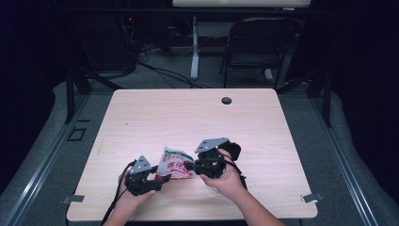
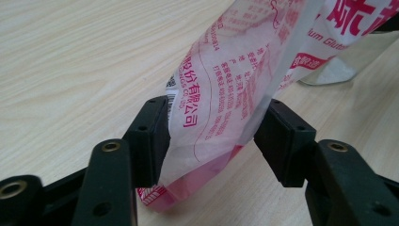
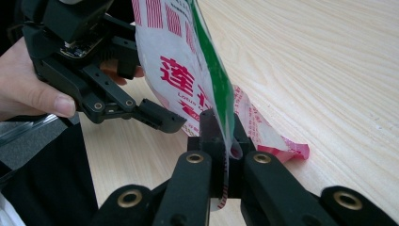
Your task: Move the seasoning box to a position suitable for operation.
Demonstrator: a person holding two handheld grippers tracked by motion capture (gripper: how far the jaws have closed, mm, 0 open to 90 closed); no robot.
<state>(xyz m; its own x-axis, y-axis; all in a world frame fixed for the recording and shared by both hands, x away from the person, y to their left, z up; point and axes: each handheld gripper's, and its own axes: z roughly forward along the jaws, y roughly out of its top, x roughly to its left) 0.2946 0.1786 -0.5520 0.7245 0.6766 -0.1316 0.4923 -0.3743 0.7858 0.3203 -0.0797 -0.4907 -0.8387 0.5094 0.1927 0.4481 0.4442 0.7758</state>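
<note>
The right gripper (image 3: 221, 155) pinched the packet (image 1: 175, 164) by its edge above the counter (image 1: 141, 122), while the left gripper (image 2: 214, 141) had its jaws apart around the bottom end, so letting go seemed underway; next, withdraw it clear.

The top of the plastic bag (image 2: 235, 84) runs off the upper edge of the left gripper view, and its far end there is out of focus. In the right gripper view the bag's (image 3: 188, 70) top is likewise cut off, and its pinched edge is hidden between the right gripper's (image 3: 226, 155) jaws. In the high view the bag's (image 1: 174, 164) print is too small to read, and the person's forearms leave the bottom edge.
</note>
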